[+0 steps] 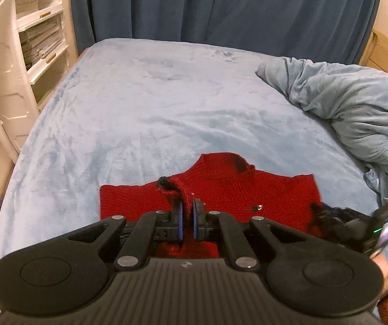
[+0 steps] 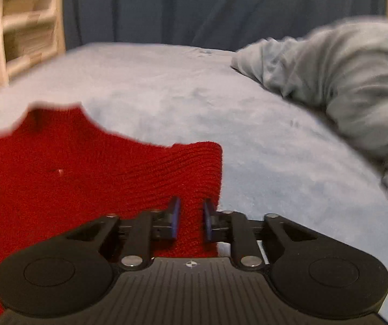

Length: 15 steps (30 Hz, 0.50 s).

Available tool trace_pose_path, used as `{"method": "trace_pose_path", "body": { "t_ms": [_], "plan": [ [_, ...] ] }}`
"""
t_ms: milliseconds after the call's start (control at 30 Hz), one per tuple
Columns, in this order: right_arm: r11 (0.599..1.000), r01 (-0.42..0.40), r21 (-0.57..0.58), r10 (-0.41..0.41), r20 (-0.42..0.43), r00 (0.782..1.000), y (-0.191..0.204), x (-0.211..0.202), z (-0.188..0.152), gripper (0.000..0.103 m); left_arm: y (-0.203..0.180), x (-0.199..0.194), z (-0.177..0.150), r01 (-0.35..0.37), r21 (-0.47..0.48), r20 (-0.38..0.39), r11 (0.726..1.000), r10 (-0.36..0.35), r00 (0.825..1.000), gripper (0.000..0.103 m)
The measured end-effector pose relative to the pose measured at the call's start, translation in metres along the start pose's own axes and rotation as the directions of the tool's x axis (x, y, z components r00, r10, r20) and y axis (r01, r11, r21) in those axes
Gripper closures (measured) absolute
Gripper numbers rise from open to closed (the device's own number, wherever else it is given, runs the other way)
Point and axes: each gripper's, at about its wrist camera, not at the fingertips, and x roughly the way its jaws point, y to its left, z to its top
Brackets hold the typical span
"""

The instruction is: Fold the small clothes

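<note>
Working over a pale blue bed (image 1: 140, 103) by dark curtains (image 1: 221, 5), my left gripper (image 1: 188, 207) pinches the red sweater (image 1: 234, 189); my right gripper (image 2: 191, 211) straddles its blurred edge, jaws narrow.

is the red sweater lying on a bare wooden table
No, the red sweater lies spread on a light blue fleece blanket that covers a bed, with a bunched grey-blue cover beside it.

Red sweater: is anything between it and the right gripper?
Nothing visible. The right gripper is right over the red sweater's edge, with knit showing between its jaws. The crumpled blanket lies off to the side.
</note>
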Motion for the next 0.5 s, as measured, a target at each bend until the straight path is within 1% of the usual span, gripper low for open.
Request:
{"method": "trace_pose_path", "body": {
  "t_ms": [67,100,167,200,233,300,333,367,400,433,467,500],
  "plan": [
    [0.999,0.004,0.041,-0.005,0.036,0.999,-0.02,-0.01,0.002,0.091,0.007,0.005,-0.001,0.005,-0.002,0.004,1.0,-0.005,1.0,0.096],
    [0.998,-0.008,0.061,0.006,0.039,0.999,-0.029,-0.012,0.001,0.091,0.009,0.009,-0.001,0.0,0.005,0.016,1.0,0.0,1.0,0.096],
    [0.993,-0.028,0.111,0.026,0.018,1.0,-0.042,-0.007,-0.003,0.091,0.013,0.029,-0.005,-0.045,0.052,0.035,0.998,0.044,0.998,0.096],
    [0.993,-0.022,0.118,0.022,0.002,1.0,-0.043,-0.002,-0.007,0.091,0.017,0.046,-0.009,-0.068,0.068,0.018,0.995,0.067,0.998,0.096],
    [0.993,-0.014,0.121,0.015,-0.012,1.0,-0.043,0.003,-0.012,0.091,0.024,0.065,-0.013,-0.085,0.076,-0.015,0.994,0.086,0.996,0.096],
    [0.989,0.0,0.151,0.003,-0.02,1.0,-0.042,0.01,-0.017,0.091,0.042,0.109,-0.027,-0.123,0.056,-0.128,0.991,0.129,0.983,0.095],
    [0.987,0.002,0.163,0.001,-0.017,1.0,-0.041,0.012,-0.018,0.091,0.049,0.125,-0.034,-0.142,0.047,-0.168,0.989,0.148,0.975,0.093],
    [0.986,0.002,0.166,0.0,-0.012,1.0,-0.041,0.011,-0.02,0.09,0.055,0.135,-0.042,-0.191,0.055,-0.168,0.98,0.198,0.966,0.093],
    [0.987,0.0,0.161,0.001,-0.008,1.0,-0.04,0.011,-0.02,0.09,0.058,0.137,-0.047,-0.255,0.081,-0.135,0.964,0.264,0.955,0.093],
    [0.988,-0.004,0.154,0.005,-0.005,1.0,-0.041,0.009,-0.021,0.09,0.062,0.135,-0.05,-0.301,0.095,-0.1,0.949,0.31,0.945,0.092],
    [0.988,-0.009,0.151,0.01,-0.004,1.0,-0.041,0.009,-0.02,0.09,0.066,0.133,-0.052,-0.319,0.091,-0.095,0.943,0.327,0.94,0.077],
    [0.988,-0.012,0.157,0.013,-0.005,1.0,-0.042,0.007,-0.019,0.089,0.072,0.131,-0.054,-0.328,0.071,-0.104,0.942,0.334,0.937,0.065]
  ]
}}
